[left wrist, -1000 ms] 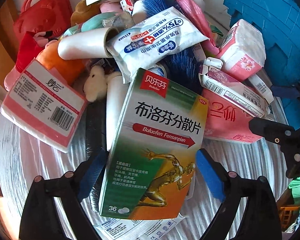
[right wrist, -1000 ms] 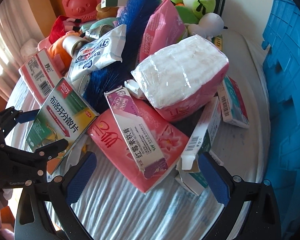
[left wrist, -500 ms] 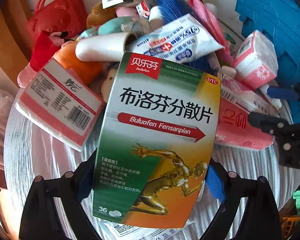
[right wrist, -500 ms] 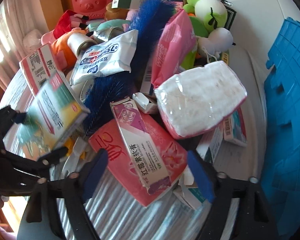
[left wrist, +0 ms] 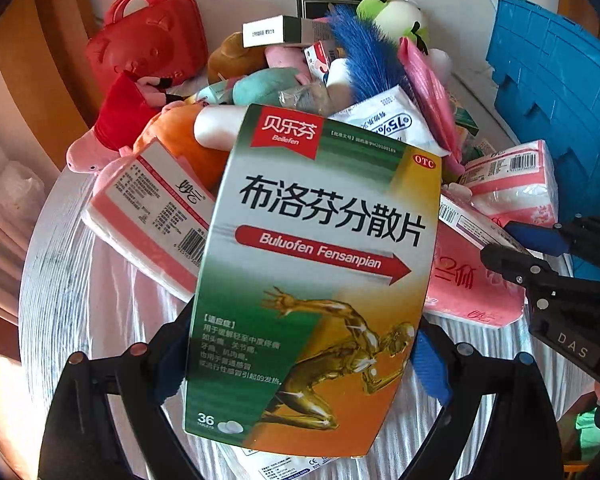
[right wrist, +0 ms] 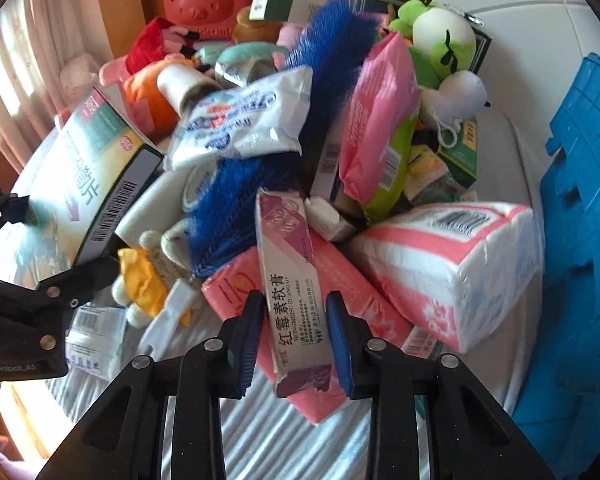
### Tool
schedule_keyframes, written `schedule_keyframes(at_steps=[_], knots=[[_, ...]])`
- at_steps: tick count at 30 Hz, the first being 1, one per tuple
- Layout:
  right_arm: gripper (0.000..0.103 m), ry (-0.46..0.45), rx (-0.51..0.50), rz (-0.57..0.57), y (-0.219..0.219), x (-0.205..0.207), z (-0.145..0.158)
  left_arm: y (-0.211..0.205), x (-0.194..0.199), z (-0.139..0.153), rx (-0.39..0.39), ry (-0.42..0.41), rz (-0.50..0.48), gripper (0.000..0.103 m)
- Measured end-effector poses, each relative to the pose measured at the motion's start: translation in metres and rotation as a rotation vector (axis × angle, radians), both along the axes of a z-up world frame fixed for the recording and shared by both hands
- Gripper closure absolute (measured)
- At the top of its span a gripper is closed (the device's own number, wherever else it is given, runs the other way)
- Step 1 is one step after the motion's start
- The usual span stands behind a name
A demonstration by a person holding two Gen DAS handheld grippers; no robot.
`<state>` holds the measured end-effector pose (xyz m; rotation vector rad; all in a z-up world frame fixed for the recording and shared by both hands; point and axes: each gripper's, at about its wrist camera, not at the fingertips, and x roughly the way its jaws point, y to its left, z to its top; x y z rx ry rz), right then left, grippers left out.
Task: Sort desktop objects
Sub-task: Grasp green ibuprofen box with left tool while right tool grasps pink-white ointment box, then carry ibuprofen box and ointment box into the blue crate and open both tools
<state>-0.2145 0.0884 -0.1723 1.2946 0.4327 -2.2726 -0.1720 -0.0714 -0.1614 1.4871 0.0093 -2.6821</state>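
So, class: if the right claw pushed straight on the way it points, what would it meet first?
Probably the blue bristly brush beyond the purple-and-white ointment box that the right claw is closing on; depth is unclear.

— Left wrist view?
— Looks steeply down along the left gripper [left wrist: 300, 360], close over the ibuprofen box [left wrist: 316, 280].
— Right wrist view?
— Angled down likewise along the right gripper [right wrist: 296, 336], near the ointment box [right wrist: 292, 292].
— Shared?
— Same pile, blue brush [left wrist: 364, 56] [right wrist: 328, 60], blue crate [left wrist: 552, 92] [right wrist: 584, 216].
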Motion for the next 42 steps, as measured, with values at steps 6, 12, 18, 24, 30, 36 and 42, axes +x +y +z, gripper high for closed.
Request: schedule_keyframes(at_steps=[6, 12, 18, 24, 30, 36, 42], knots=[[0.073, 0.104, -0.088, -0.009, 0.007, 0.01, 0.045, 0.008, 0.012, 0.038, -0.002, 0.1, 0.004, 0.01], [0.074, 0.237, -0.147, -0.023, 0.017, 0.022, 0.098, 0.02, 0.016, 0.076, -0.019, 0.204, -0.023, 0.01], [0.075, 0.373, -0.21, -0.051, 0.043, 0.038, 0.151, 0.045, 0.016, 0.111, -0.006, 0.293, -0.08, 0.01], [0.075, 0.535, -0.234, -0.123, 0.092, 0.055, 0.212, 0.089, 0.008, 0.159, 0.026, 0.409, -0.158, 0.01], [0.075, 0.672, -0.219, -0.251, 0.165, 0.06, 0.266, 0.155, -0.007, 0.216, 0.057, 0.514, -0.259, 0.01], [0.075, 0.772, -0.162, -0.38, 0.246, 0.056, 0.306, 0.243, -0.034, 0.267, 0.112, 0.545, -0.379, 0.01], [0.075, 0.796, -0.084, -0.483, 0.326, 0.029, 0.328, 0.339, -0.069, 0.298, 0.14, 0.499, -0.472, 0.01]])
